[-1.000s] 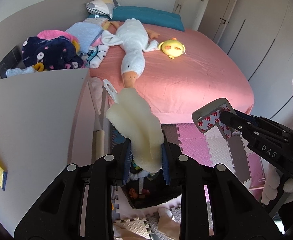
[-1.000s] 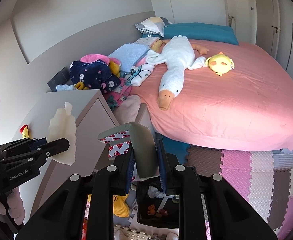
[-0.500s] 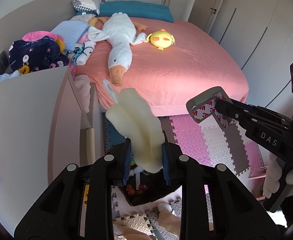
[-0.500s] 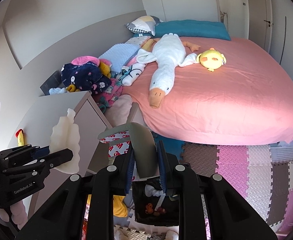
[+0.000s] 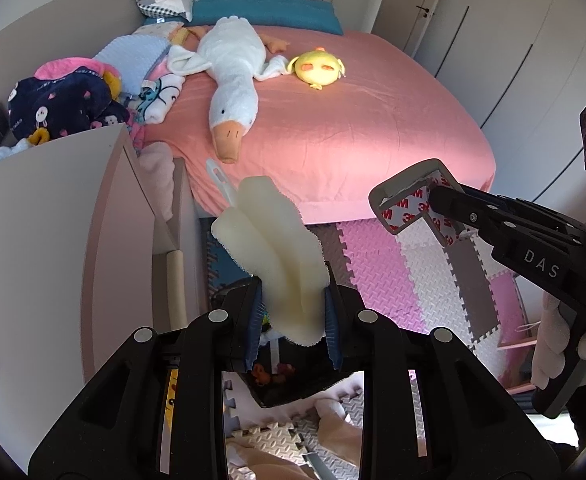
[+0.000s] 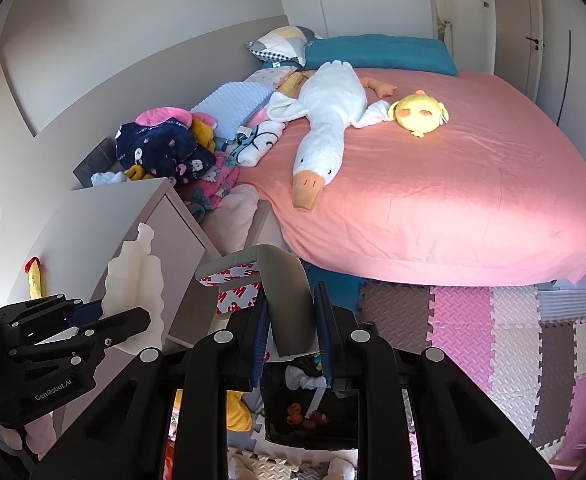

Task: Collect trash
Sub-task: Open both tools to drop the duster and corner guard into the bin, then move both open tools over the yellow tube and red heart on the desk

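Two handheld grippers hover over a dark open bin on a bedroom floor, each carrying a piece of trash.

In the left wrist view, the left gripper (image 5: 293, 320) sits at the lower centre of the frame, its blue pads clamped on a pale cream foam strip (image 5: 271, 248). The foam is soft, spongy and ridged lengthwise, with ragged edges, and it sticks up toward the middle of the frame. At the right edge, the right gripper (image 5: 437, 196) reaches in from a gloved hand (image 5: 553, 352).

In the right wrist view, the right gripper's jaws are closed on a grey corner guard (image 6: 289, 304), a smooth L-shaped moulding at lower centre. Its inner face carries red-and-white adhesive backing paper. The left gripper shows at the lower left of this frame with the foam standing above it.

The black bin (image 6: 313, 408) lies directly below both sets of jaws, at the bottom centre of both views. A few small scraps lie inside, too small to identify.

The step in hand looks like carrying both pieces to the bin. The next move likely calls for lowering each piece over the opening, then releasing it. The foam is light and may cling to the pads.

Behind, a pink bed (image 6: 473, 200) fills the upper frame.
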